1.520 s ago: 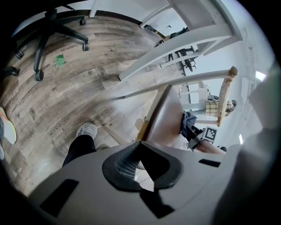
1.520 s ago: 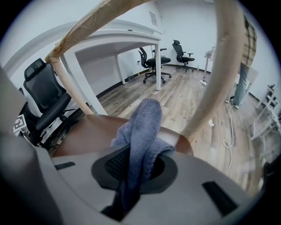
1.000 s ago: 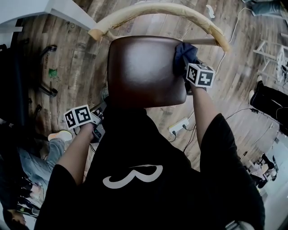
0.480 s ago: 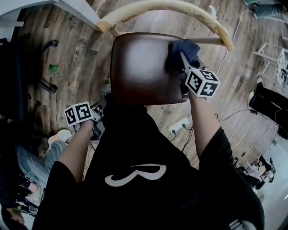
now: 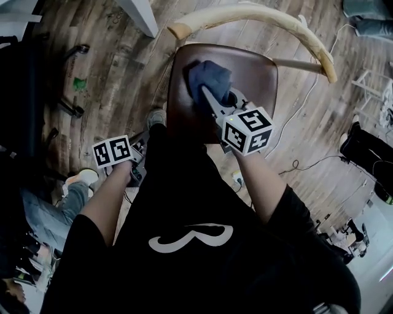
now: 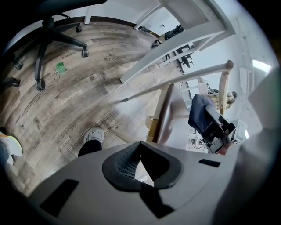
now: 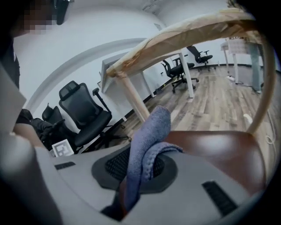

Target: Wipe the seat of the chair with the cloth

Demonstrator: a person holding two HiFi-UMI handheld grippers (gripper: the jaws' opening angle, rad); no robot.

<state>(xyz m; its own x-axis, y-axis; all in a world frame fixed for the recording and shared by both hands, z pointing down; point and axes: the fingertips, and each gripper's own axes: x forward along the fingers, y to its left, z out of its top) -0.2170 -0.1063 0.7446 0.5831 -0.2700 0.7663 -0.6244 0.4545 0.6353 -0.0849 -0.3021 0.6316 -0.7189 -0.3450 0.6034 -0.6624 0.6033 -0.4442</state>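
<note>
We have swept the cloth from upper right to upper centre, onto the chair seat; the right gripper clamps it. The left gripper sits closed, empty.

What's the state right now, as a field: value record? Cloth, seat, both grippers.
cloth: blue, bunched, pressed on the seat
seat: brown, glossy; cloth sits toward its left side in head view
right gripper: shut on cloth, reaching over the seat
left gripper: shut, holding nothing, off the chair, over the floor
backrest: pale curved rail, on the far side of the seat
wipe: under way, cloth in contact
</note>
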